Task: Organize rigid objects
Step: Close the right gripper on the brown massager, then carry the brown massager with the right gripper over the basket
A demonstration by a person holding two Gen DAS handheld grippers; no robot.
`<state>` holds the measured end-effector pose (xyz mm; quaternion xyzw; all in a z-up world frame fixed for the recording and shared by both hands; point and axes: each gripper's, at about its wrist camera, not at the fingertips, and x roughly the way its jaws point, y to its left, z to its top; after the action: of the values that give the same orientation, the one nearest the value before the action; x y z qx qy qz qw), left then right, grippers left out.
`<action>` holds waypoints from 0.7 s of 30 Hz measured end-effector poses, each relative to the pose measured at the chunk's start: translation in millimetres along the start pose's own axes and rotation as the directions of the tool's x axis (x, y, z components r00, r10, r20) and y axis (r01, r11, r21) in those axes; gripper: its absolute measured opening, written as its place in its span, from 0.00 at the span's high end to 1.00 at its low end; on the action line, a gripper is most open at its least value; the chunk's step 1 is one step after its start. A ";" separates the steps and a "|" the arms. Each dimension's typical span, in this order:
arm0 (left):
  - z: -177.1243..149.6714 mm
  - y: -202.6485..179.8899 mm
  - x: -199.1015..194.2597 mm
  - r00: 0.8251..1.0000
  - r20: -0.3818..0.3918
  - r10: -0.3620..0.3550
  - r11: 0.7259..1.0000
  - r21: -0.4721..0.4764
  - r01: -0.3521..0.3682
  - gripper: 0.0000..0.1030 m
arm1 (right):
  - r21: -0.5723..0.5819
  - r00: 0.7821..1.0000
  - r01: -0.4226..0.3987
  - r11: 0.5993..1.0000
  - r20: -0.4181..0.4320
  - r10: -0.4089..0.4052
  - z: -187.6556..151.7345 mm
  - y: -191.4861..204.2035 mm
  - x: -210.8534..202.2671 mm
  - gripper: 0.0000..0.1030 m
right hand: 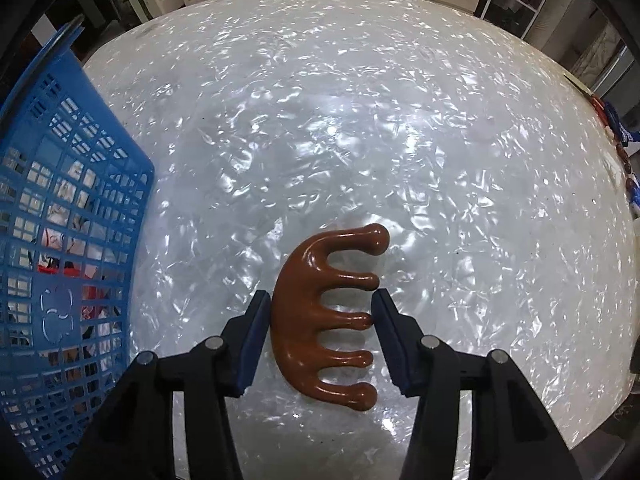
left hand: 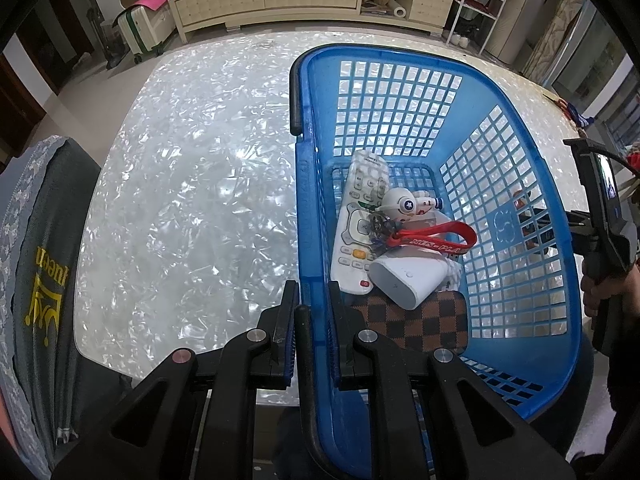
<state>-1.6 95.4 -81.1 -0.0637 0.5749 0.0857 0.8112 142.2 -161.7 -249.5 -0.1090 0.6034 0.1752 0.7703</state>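
Mostly done: remote [left hand: 357, 227], keychain [left hand: 404, 216], white box [left hand: 408, 276], checkered wallet [left hand: 416, 320] in blue basket [left hand: 528, 320]. Left tool [left hand: 313, 300] clamped on the basket's rim. Right tool [right hand: 320, 312] apart, straddling brown wooden comb [right hand: 320, 312] left on desk [right hand: 360, 120].

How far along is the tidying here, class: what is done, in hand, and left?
Done: the remote, keyring, white box and checkered wallet lie in the blue basket. In hand: the left gripper clamps its rim; the right gripper brackets the brown comb. Left: lifting it in.
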 end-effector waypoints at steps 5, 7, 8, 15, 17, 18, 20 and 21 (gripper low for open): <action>0.0 -1.0 0.0 1.000 -0.002 0.003 1.000 0.001 -0.003 0.86 | 0.018 0.999 -0.048 0.999 0.001 0.048 -12.1 2.5 -13.7 0.52; 0.0 -1.1 -0.1 1.000 -0.001 0.002 1.000 0.001 -0.002 0.86 | 0.015 0.998 -0.054 0.998 0.009 0.054 -15.6 2.2 -18.3 0.52; 0.3 -1.2 0.0 1.000 -0.001 0.002 1.000 0.001 -0.002 0.86 | 0.022 0.998 -0.063 0.998 0.013 0.062 -17.0 0.8 -21.4 0.52; 0.5 -0.7 0.2 1.000 -0.005 0.002 1.000 -0.002 -0.002 0.86 | 0.003 0.996 -0.075 0.997 0.048 0.075 -20.4 -2.4 -54.7 0.52; 0.5 -0.8 0.1 1.000 -0.005 0.003 1.000 -0.002 -0.003 0.86 | -0.002 0.995 -0.080 0.997 0.065 0.080 -18.6 -4.6 -66.9 0.52; 0.4 -0.8 0.1 1.000 -0.006 0.003 1.000 -0.003 -0.003 0.86 | -0.005 0.993 -0.083 0.997 0.078 0.083 -16.5 -5.1 -74.6 0.52; 0.5 -1.1 0.1 1.000 -0.006 0.004 1.000 -0.002 -0.004 0.86 | -0.013 0.991 -0.090 0.996 0.100 0.091 -14.4 -6.3 -88.3 0.52; 0.5 -1.0 0.1 1.000 -0.006 0.005 1.000 -0.001 -0.005 0.86 | -0.021 0.989 -0.094 0.995 0.113 0.096 -13.6 -5.7 -96.4 0.52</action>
<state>-0.9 94.5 -81.0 -0.0632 0.5775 0.0878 0.8092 112.1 -185.4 -159.9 -0.0758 0.5614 0.2224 0.7935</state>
